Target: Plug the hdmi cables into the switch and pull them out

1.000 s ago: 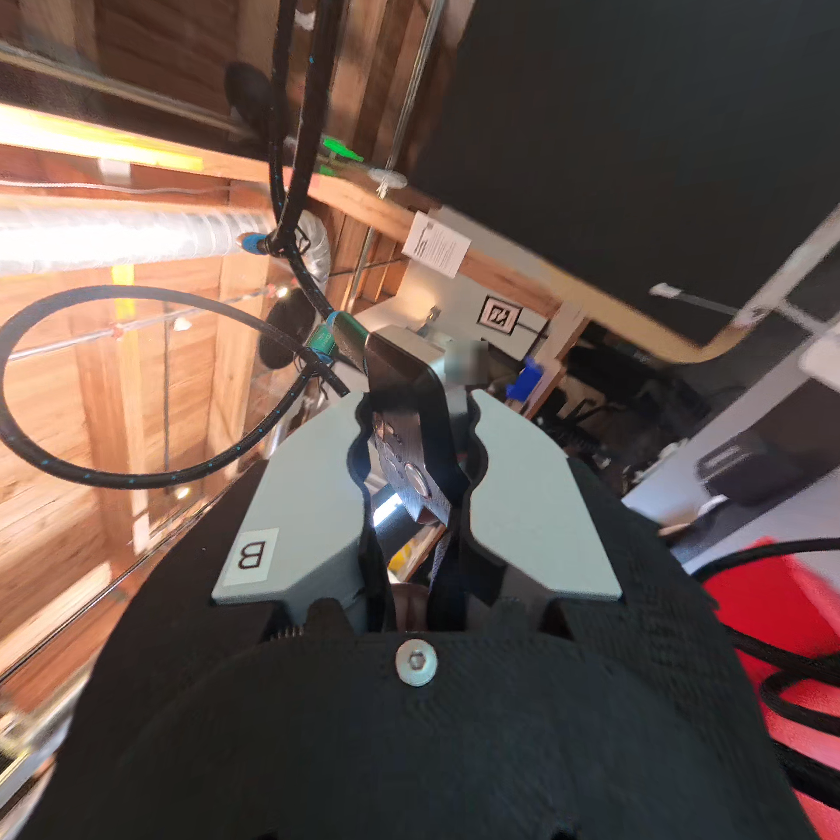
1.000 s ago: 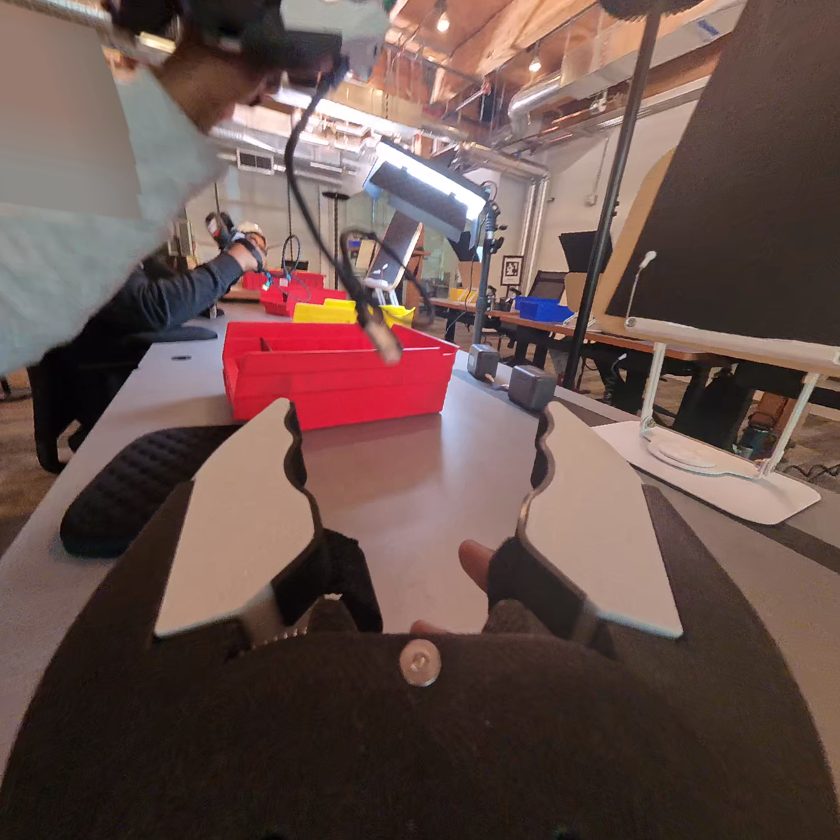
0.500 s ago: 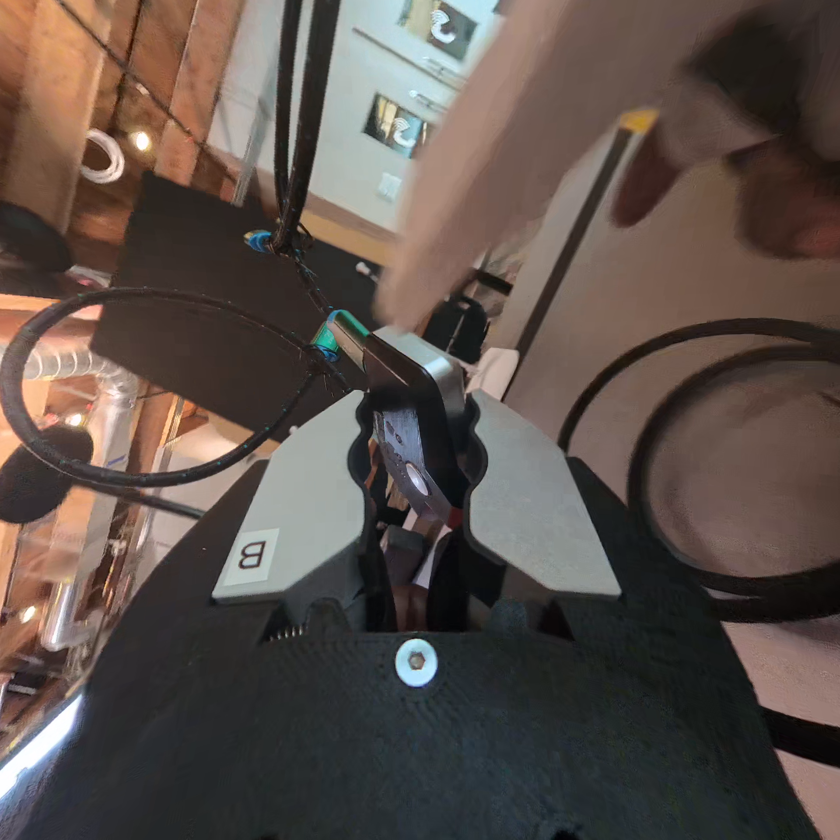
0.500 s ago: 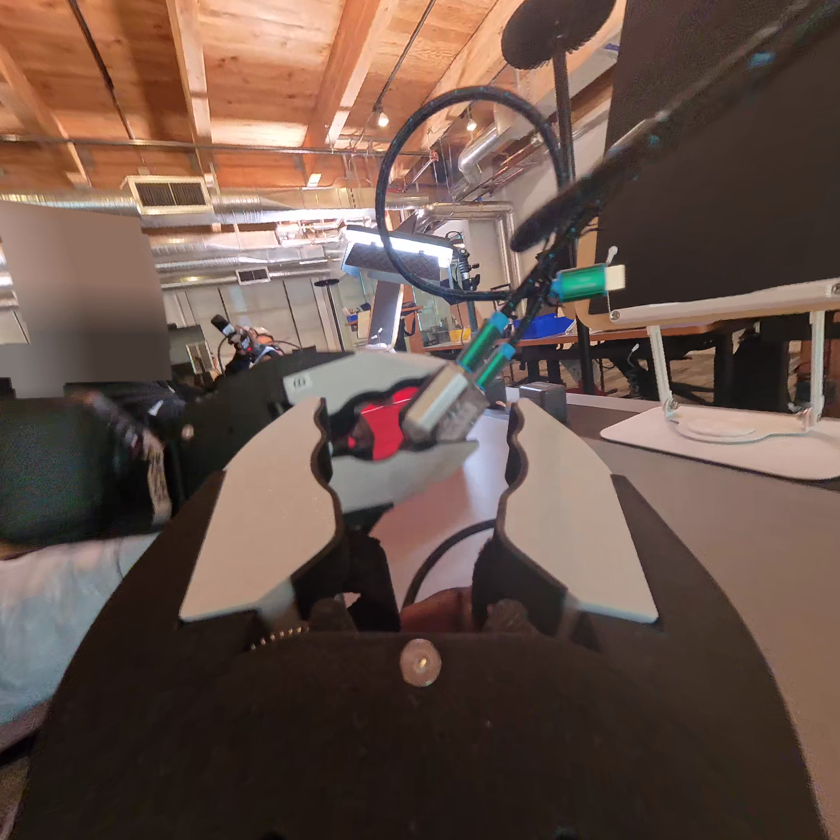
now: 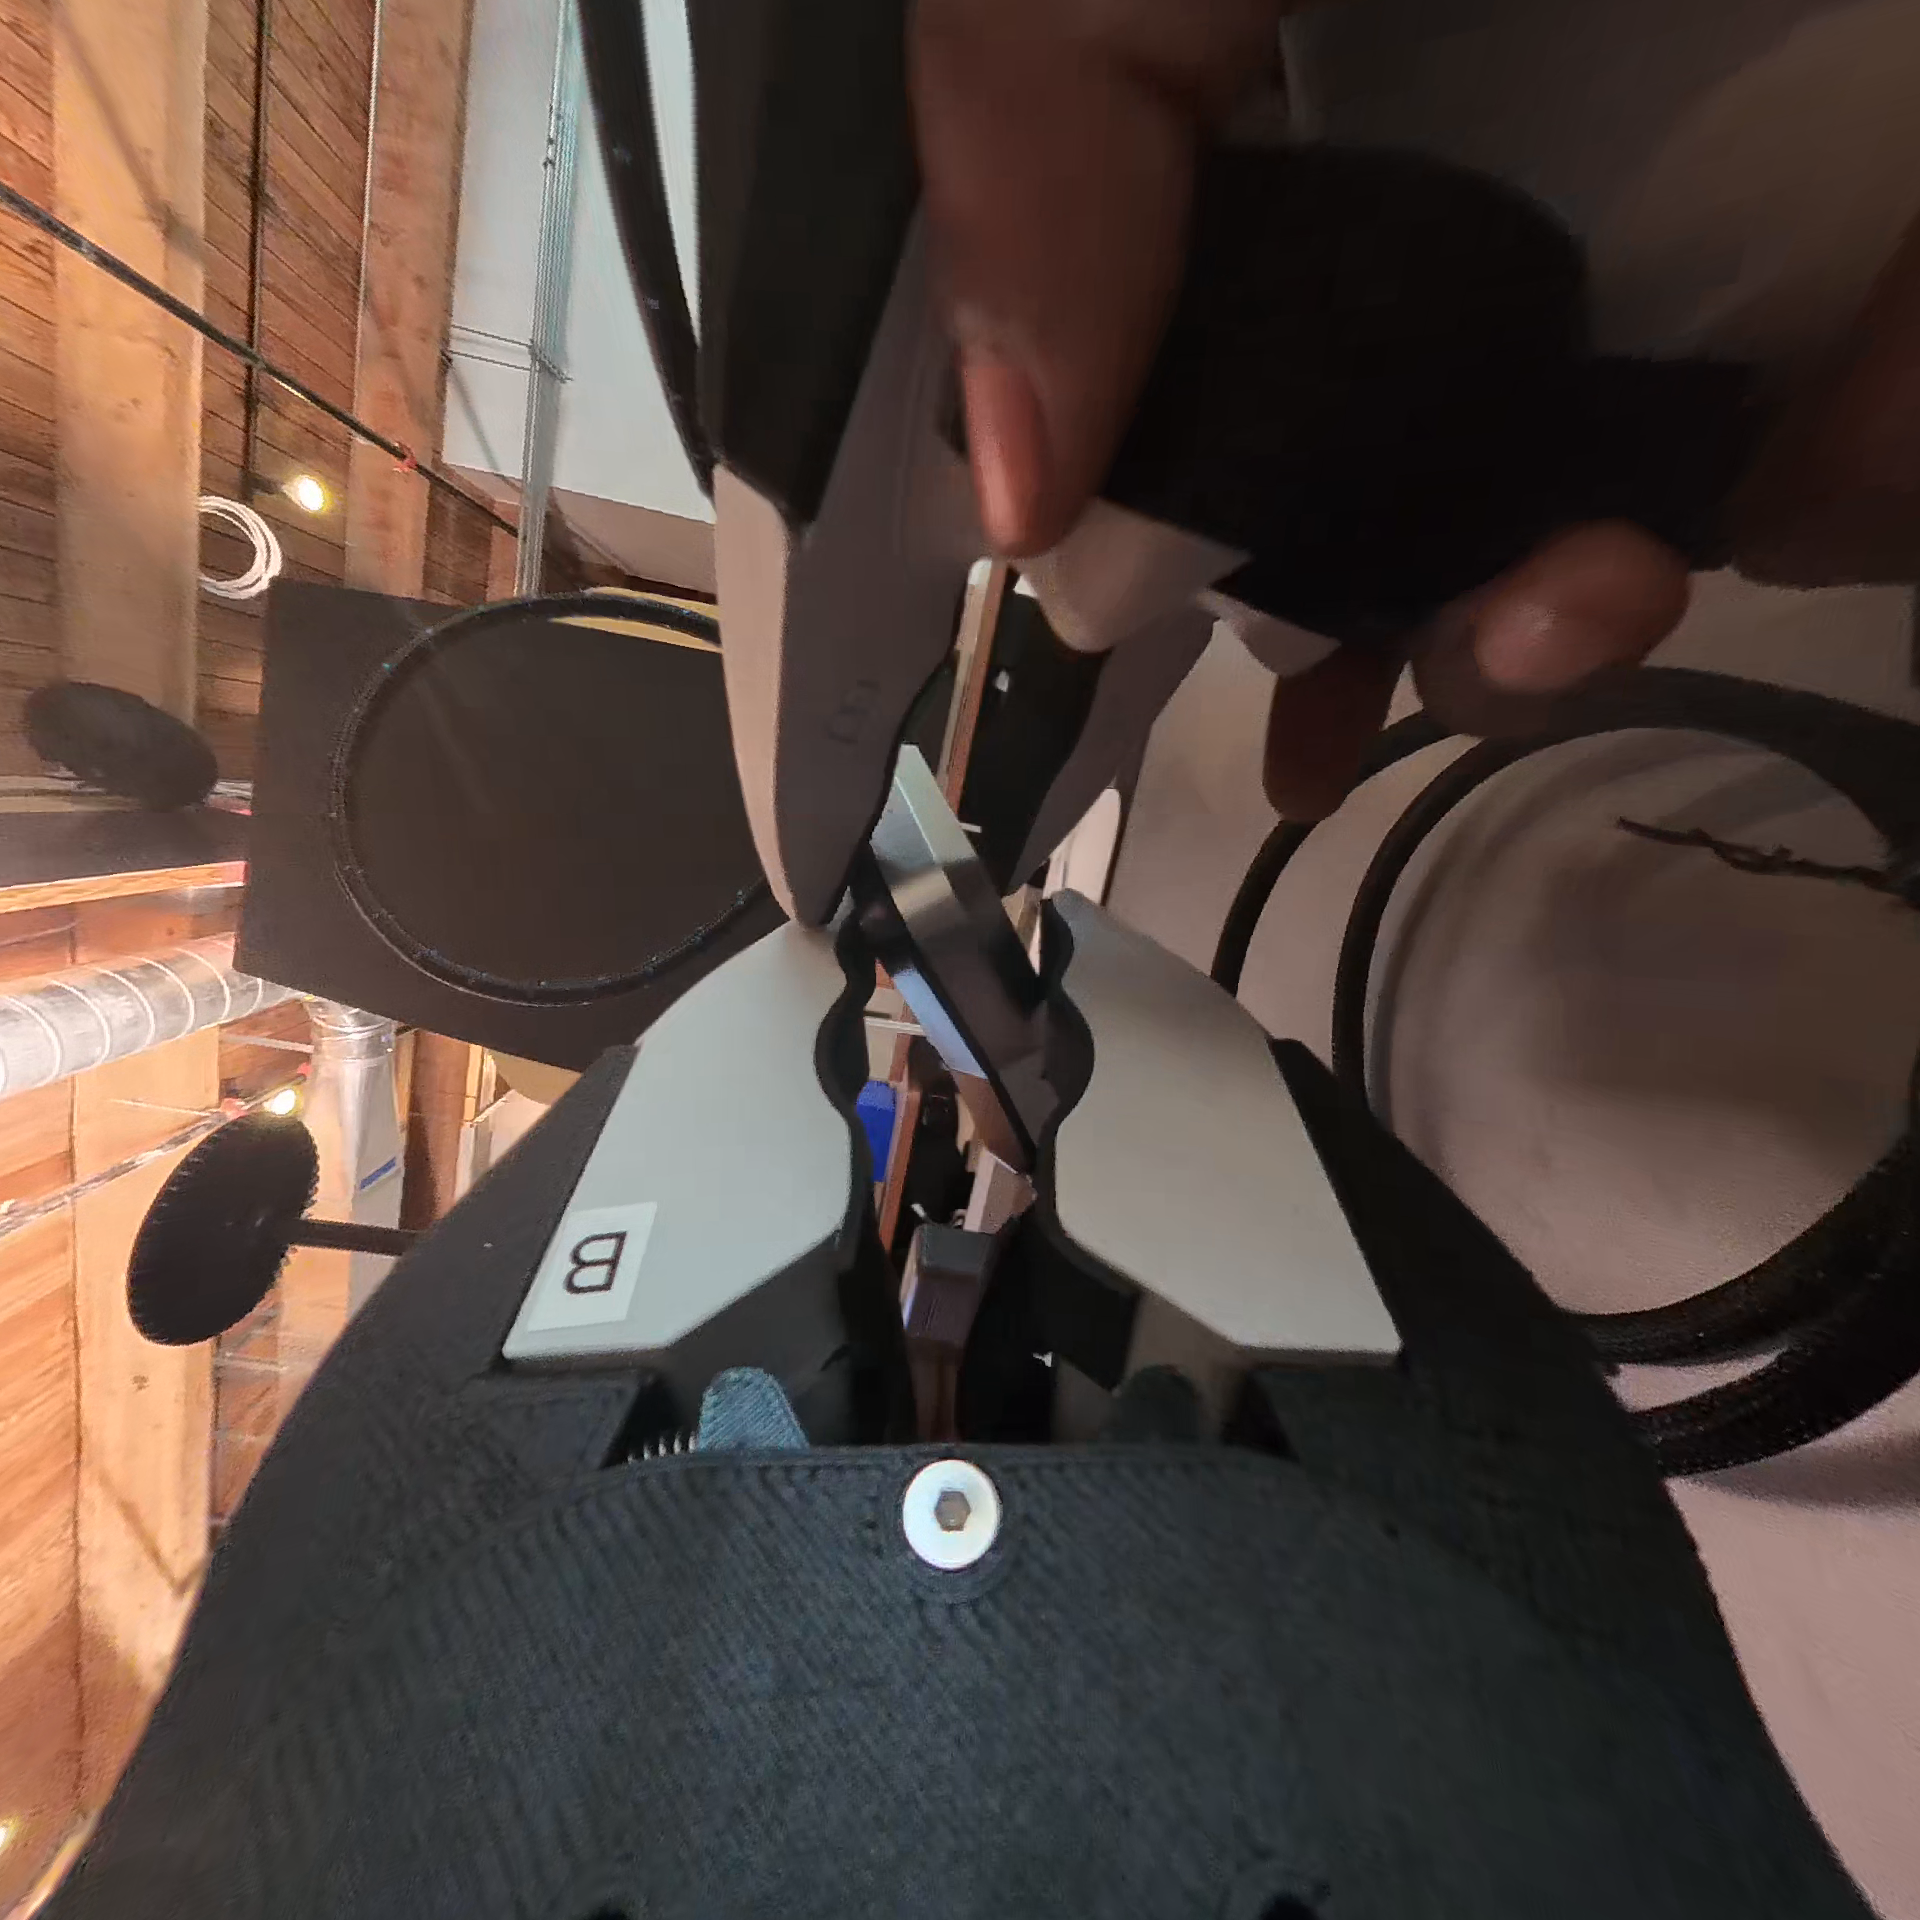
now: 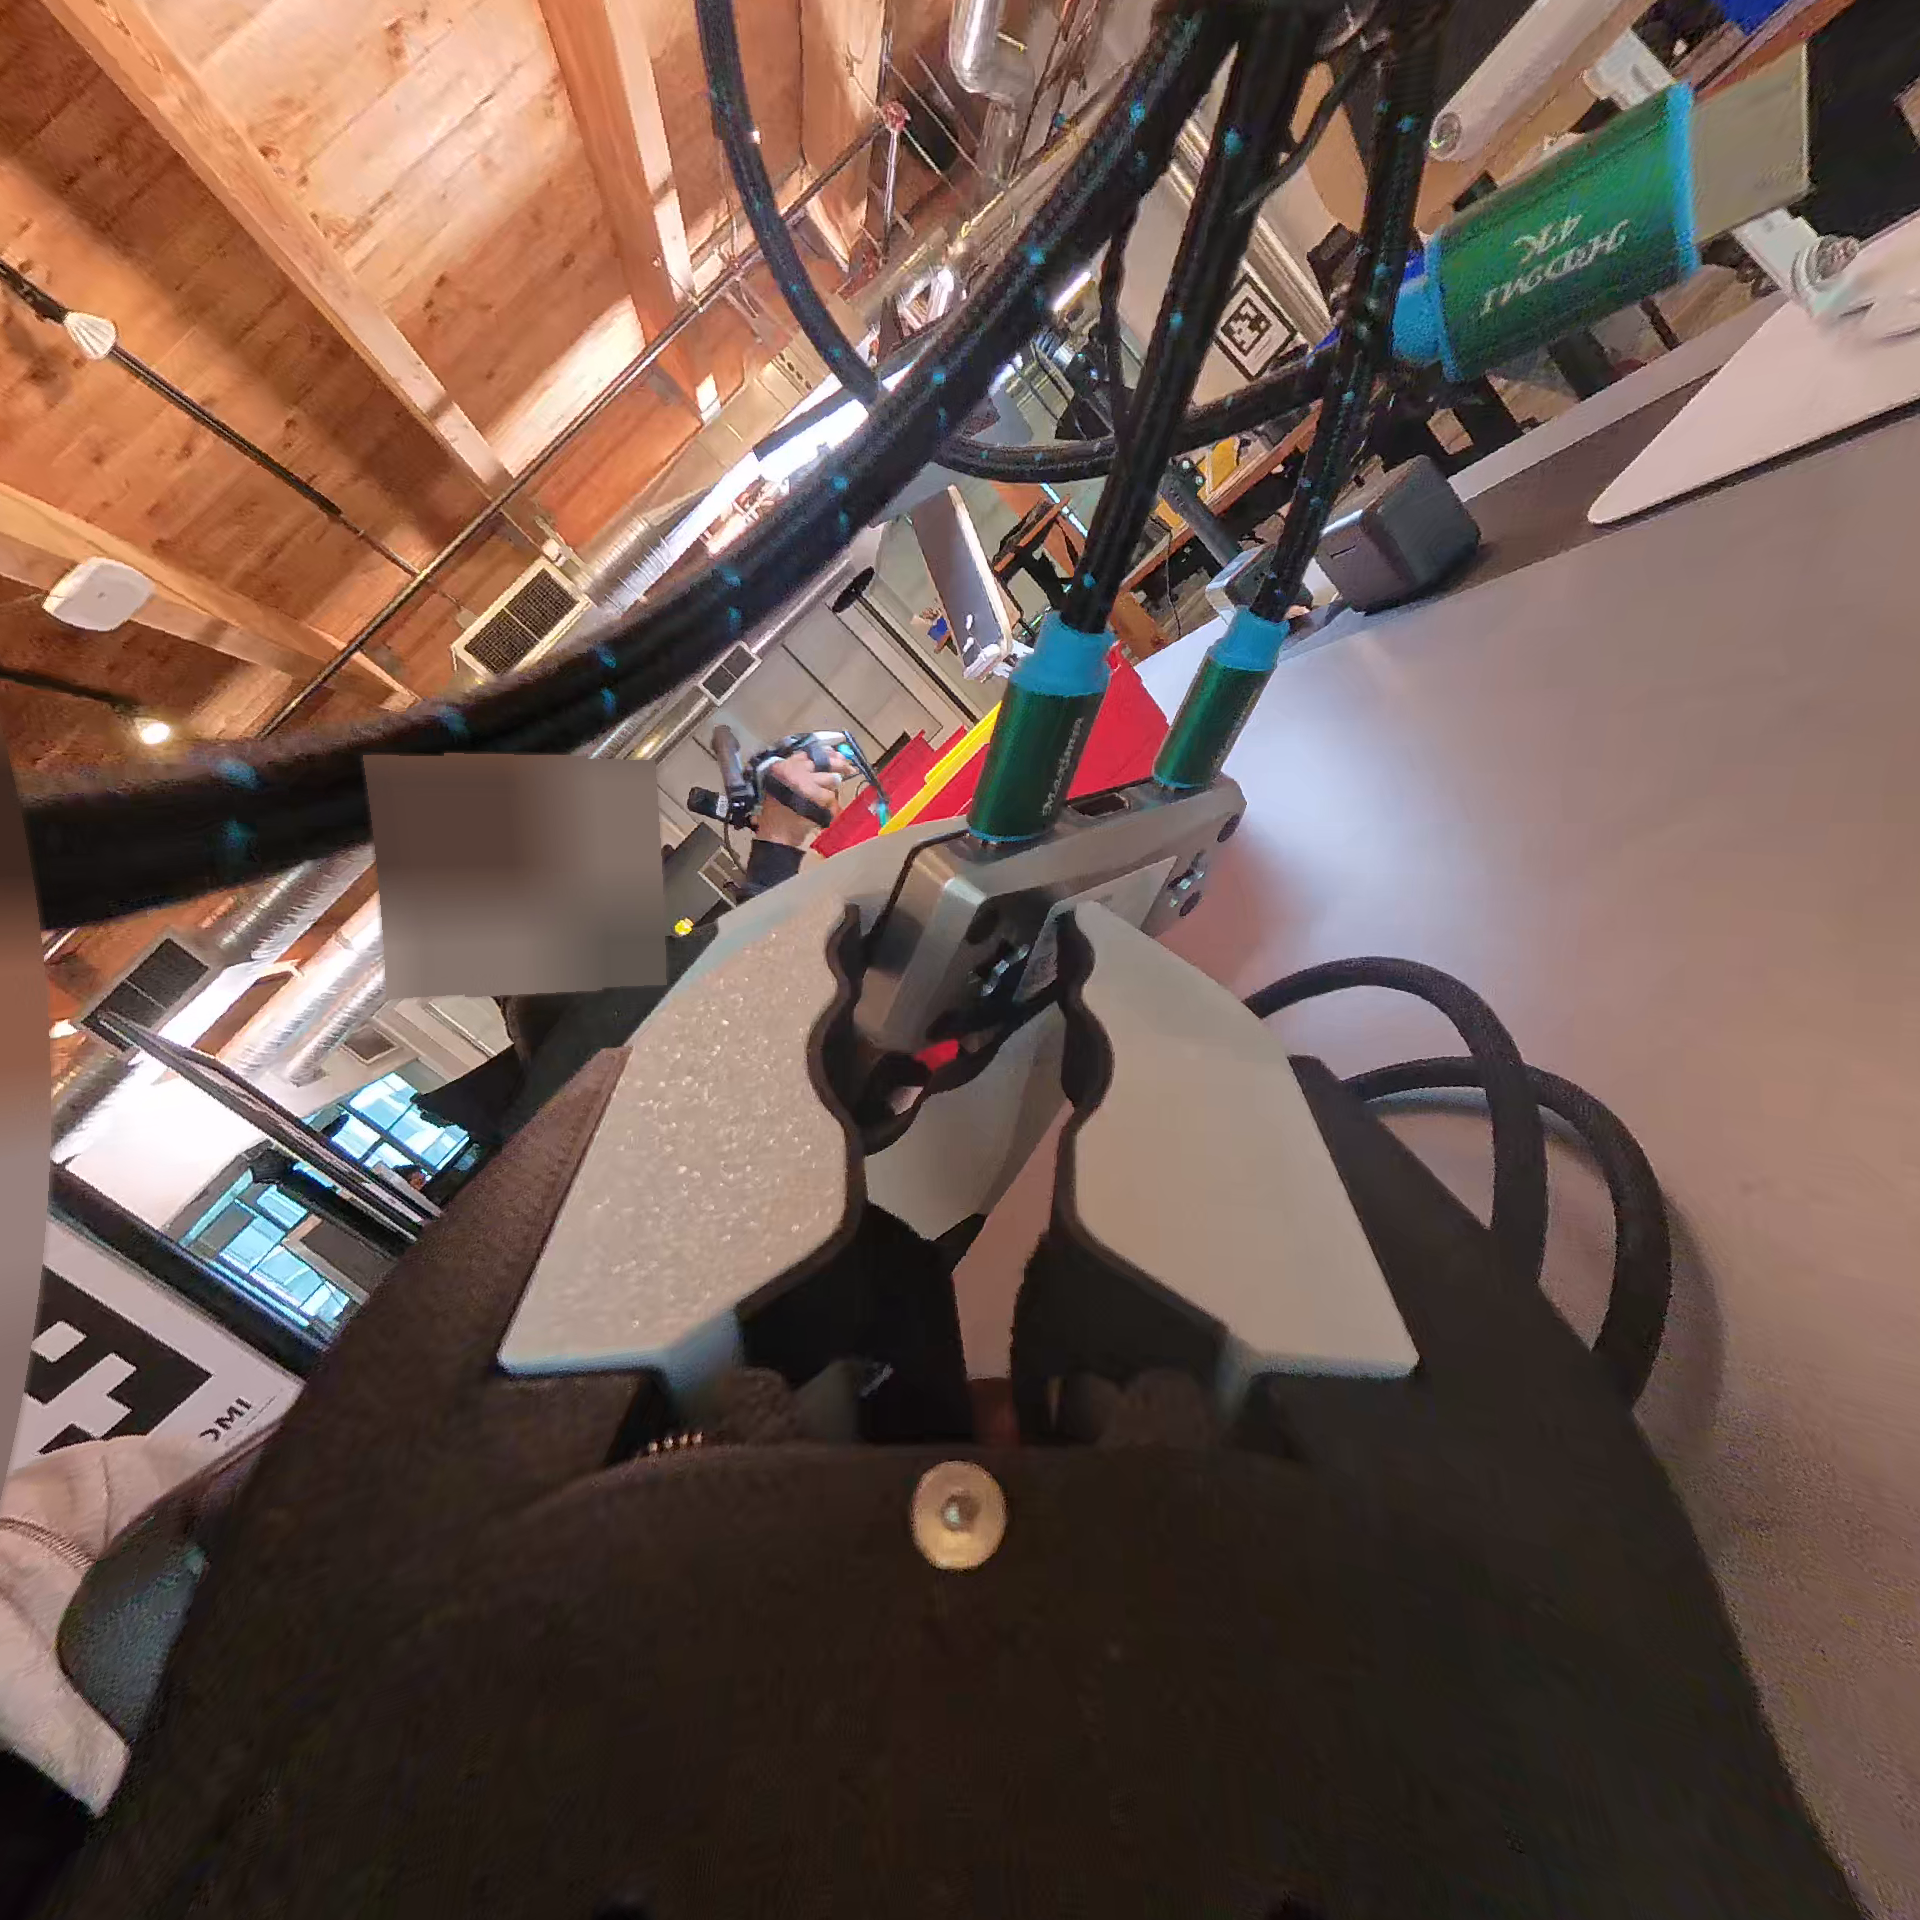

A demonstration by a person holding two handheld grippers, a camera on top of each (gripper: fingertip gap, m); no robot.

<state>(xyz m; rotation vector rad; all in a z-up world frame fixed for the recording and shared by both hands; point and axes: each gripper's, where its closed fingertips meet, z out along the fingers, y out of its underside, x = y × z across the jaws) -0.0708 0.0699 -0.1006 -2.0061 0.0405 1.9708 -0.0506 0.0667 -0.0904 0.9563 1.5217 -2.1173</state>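
The HDMI switch (image 5: 956, 966), a thin silver and black box, is clamped between the fingers of my left gripper (image 5: 945, 925). My right gripper (image 6: 956, 925) is shut on the same switch (image 6: 1101, 862) from the opposite side; one of its fingers (image 5: 821, 675) reaches down in the left wrist view, under a gloved hand (image 5: 1351, 364). Two green HDMI plugs (image 6: 1029, 758) (image 6: 1210, 727) sit in the switch's far edge, with an empty port between them. A third green plug (image 6: 1558, 249) hangs free at upper right. The switch is held above the grey table (image 6: 1558, 831).
Black braided cables (image 6: 727, 613) arc overhead, and loops of cable (image 6: 1538, 1091) lie on the table to the right. A red bin (image 6: 1132, 717), a grey box (image 6: 1392, 530) and a white stand base (image 6: 1766, 416) are farther back. Another person works in the background.
My right gripper has come in from open and closed on the switch held by the left. The left gripper has swung round towards the table, keeping its grip.
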